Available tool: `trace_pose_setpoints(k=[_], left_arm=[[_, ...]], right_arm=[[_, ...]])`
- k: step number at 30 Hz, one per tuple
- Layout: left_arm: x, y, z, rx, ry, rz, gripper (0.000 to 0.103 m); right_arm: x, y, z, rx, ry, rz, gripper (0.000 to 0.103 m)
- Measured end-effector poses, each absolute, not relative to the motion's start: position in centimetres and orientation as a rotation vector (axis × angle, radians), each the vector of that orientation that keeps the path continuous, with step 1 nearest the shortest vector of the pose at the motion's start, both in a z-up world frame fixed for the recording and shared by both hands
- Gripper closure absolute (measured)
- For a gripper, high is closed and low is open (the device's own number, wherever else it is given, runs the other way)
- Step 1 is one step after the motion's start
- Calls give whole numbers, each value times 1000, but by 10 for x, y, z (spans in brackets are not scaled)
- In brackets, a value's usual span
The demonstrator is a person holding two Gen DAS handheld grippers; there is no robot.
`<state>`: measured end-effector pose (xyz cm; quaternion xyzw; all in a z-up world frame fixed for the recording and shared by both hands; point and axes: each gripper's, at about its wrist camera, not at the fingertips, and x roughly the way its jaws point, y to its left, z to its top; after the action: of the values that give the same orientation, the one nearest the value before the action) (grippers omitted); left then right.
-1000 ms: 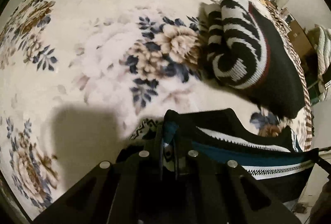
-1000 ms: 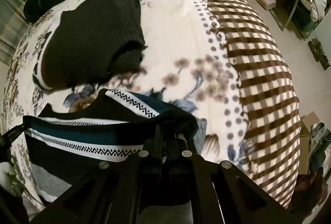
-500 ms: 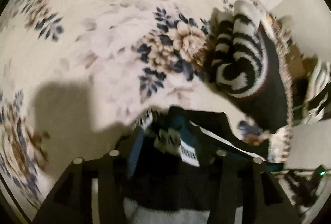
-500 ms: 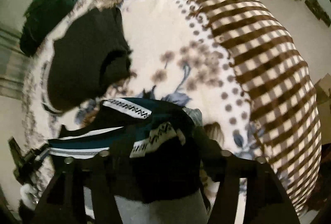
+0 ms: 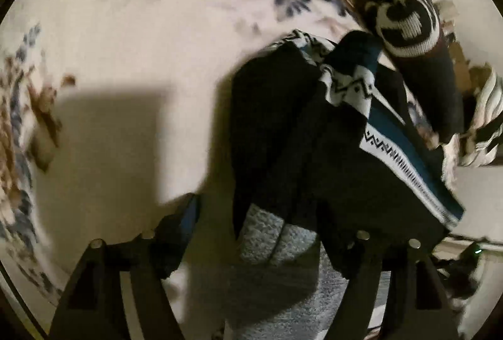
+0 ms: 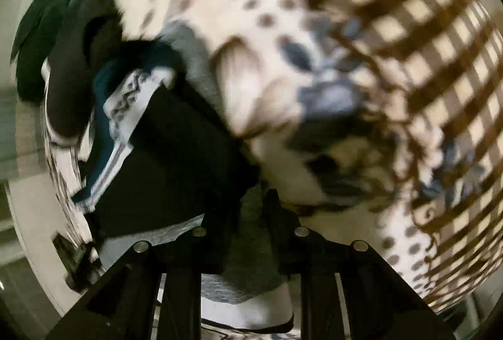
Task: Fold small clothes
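Observation:
A black knit garment with teal and white zigzag bands (image 5: 283,120) lies bunched on the floral blanket, its grey part nearest the cameras. My left gripper (image 5: 270,233) hangs over it with jaws spreading wide. The cloth lies loose between them and rests against the right finger (image 5: 361,245). In the blurred right wrist view the same garment (image 6: 176,151) runs up and to the left. My right gripper (image 6: 253,211) is closing, and a grey fold fills the narrow gap between its fingers.
A folded black-and-white striped sweater (image 5: 405,22) lies just beyond the garment, seen as a black roll (image 6: 66,88) from the right. A dark green pillow (image 6: 34,35) sits past it. The blanket's brown checked border (image 6: 424,57) drops off the bed edge at the right.
Both grippers let go of the stretched top edge and sank toward the bed. The garment dropped into a heap. The left jaws spread wide; the right opened, then narrowed on grey cloth.

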<state>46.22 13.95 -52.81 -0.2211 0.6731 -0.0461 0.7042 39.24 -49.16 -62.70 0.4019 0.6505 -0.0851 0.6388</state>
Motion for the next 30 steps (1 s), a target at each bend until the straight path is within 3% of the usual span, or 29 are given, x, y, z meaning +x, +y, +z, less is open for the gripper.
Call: trace_pose_setpoints(k=[4,6,8,13,14,15,16,17,25,30], left_arm=[[470,134,-494,-425,1455,-127,33],[478,129,-477,-408,1413,-156,32],[491,123,-476,-389,1401,-169,32],[527,103,-501,-330,1424,-161,33],[533,98,-504,-313,1422,-170,33],[534,96,-506,-296,1409,-167,34],[534,95,-507,-295,1394,-177,50],[534,94,-507,-286,1381,-182,83],[521,104,-477,-293,1245,-197,88],[537,108,-485,-342,1268,-182,88]], right_arm=[[408,-485,-597,816,1452,-170,79],[423,-481,-573,746,1378,-152,60],[441,-478,-561,690,1333,-133,54],[500,-470,-573,591,1379,-111,53],[509,-468,-577,561,1384,-107,55],[513,-464,-576,528,1371,-117,74],[516,-461,-575,505,1360,-122,88],[514,-460,-574,490,1348,-124,94],[505,-455,-541,440,1211,-143,97],[517,-455,-534,434,1182,-153,97]])
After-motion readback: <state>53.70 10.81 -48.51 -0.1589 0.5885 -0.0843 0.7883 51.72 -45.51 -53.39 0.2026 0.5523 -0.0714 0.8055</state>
